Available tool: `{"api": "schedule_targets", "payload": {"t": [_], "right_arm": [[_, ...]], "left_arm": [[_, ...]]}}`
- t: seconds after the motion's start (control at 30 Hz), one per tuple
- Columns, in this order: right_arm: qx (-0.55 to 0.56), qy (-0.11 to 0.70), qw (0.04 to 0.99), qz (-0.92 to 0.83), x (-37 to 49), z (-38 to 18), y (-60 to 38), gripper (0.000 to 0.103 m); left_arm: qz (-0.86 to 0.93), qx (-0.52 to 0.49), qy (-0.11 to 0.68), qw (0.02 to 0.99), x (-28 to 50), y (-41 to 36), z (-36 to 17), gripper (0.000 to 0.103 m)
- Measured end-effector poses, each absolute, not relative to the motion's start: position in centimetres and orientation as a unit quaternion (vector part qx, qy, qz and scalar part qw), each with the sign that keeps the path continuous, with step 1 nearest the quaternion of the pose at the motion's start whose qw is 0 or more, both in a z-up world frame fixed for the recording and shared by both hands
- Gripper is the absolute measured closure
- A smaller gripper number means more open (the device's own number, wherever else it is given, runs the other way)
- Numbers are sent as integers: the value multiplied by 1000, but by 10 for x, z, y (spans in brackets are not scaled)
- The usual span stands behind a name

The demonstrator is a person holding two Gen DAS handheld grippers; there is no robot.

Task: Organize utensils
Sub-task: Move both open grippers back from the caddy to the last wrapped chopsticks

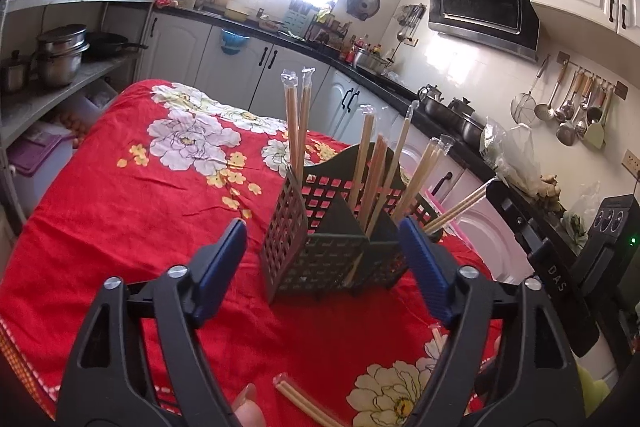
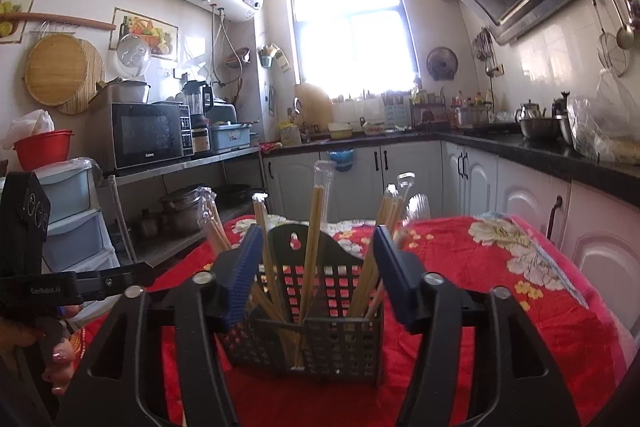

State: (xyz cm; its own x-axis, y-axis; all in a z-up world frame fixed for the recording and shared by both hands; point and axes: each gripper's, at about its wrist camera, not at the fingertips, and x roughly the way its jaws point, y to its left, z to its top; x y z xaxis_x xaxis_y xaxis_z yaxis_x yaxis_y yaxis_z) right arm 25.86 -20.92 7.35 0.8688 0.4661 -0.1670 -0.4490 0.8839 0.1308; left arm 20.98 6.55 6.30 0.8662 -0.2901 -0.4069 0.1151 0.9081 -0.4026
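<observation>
In the black basket [image 2: 320, 323], many chopsticks [image 2: 312, 251] are standing; one pair [image 1: 304, 401] is lying out, both claws [image 1: 324, 267] [image 2: 316, 271] released.

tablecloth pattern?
Red tablecloth with large white and small yellow flowers; clearest in the left wrist view.

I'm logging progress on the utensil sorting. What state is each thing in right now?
left gripper: open, nothing between its pads.
right gripper: open, holding nothing.
utensil holder: upright on the red floral cloth.
wrapped chopsticks in holder: standing, leaning in the compartments.
loose wrapped chopsticks: lying flat on the cloth, not yet sorted.
</observation>
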Motion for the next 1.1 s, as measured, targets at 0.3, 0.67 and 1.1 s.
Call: {"api": "schedule_targets", "payload": {"t": [0.3, 0.67, 1.1], "right_arm": [[45, 141, 962, 231, 244, 67, -212, 29], [37, 199, 953, 226, 226, 53, -213, 22], [45, 247, 945, 208, 210, 32, -230, 18]], "left_arm": [[-104, -185, 251, 944, 196, 62, 55, 11], [-105, -179, 269, 940, 178, 58, 46, 11], [-104, -175, 292, 935, 162, 52, 35, 11]]}}
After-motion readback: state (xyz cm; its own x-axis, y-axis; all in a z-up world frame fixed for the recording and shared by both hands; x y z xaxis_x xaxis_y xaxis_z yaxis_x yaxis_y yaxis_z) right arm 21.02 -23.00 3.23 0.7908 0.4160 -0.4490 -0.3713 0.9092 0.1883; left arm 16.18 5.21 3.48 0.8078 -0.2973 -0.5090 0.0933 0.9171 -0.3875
